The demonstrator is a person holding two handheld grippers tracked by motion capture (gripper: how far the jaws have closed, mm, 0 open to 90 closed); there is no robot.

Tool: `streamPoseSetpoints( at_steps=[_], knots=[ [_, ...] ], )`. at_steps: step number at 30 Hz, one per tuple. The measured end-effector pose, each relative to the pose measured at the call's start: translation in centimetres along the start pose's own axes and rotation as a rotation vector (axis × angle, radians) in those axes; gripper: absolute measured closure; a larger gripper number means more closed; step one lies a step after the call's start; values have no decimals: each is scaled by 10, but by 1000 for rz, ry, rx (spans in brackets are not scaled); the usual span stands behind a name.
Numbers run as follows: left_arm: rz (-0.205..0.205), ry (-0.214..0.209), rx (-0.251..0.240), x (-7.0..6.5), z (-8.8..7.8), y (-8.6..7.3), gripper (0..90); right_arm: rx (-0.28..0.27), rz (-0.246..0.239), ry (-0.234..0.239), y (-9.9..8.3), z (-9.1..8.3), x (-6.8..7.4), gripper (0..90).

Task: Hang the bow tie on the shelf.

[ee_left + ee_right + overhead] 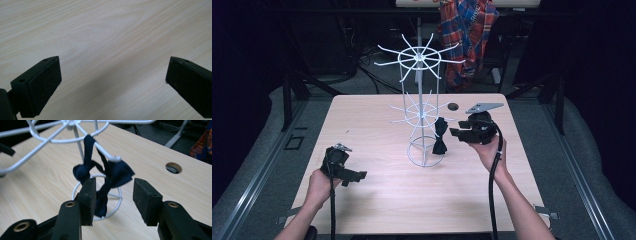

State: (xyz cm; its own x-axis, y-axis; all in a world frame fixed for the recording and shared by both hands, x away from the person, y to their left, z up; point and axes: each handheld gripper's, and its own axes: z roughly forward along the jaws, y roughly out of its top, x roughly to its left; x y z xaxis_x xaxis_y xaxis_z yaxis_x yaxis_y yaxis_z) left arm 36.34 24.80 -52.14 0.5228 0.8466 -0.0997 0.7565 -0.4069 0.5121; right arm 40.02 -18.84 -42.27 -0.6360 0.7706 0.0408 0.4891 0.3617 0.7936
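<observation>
Bow tie: a dark bow tie [105, 180] hangs by its band from a prong on the lower tier of the white wire rack [419, 107], on the rack's 3 o'clock side in the high view, dangling above the base ring.
Right gripper: the right gripper [113, 197] sits just off the tie at 3 o'clock; its fingers [87, 200] are spread, with the lower wing of the tie between them and nothing pinched.
Doing it well: I'd judge the tie is either being taken off or has just been hung. To lift it, close on the knot, not the loose wing, then raise the band over the prong's upturned tip before drawing away.
Risk: a sideways tug would likely tip the light rack.
Left gripper: the left gripper [113, 72] idles at 7 o'clock over the bare wooden surface [105, 30], fingers wide apart, empty; it could steady the rack's base.
</observation>
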Motion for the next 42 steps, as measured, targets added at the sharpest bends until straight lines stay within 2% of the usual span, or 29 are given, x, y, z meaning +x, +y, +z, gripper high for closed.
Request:
streamPoseSetpoints(
  at_steps=[6,10,11,13,17,24,33,40,42],
  knots=[
    [5,1,-7,3,-2,0,4,88,-74,-17,-3,-6,6,480],
    [2,1,-5,5,-3,0,3,110,-81,-25,-4,-10,7,437],
    [2,0,-8,5,-3,0,4,131,-75,-23,-6,-11,6,407],
    [2,0,-7,4,-4,0,4,132,-73,-23,-7,-11,5,397],
    [10,-1,-10,4,-3,0,3,177,-86,-33,-15,-16,2,324],
    [19,-3,-16,5,-4,1,4,206,-91,-47,-28,-24,-2,254],
    [21,0,-18,6,-4,1,4,263,-67,-63,-58,-30,-17,170],
    [20,10,-12,6,-3,2,4,337,-8,-78,-87,-34,-34,140],
    [21,9,-7,6,-2,2,4,354,19,-68,-95,-35,-39,132]
  ],
)
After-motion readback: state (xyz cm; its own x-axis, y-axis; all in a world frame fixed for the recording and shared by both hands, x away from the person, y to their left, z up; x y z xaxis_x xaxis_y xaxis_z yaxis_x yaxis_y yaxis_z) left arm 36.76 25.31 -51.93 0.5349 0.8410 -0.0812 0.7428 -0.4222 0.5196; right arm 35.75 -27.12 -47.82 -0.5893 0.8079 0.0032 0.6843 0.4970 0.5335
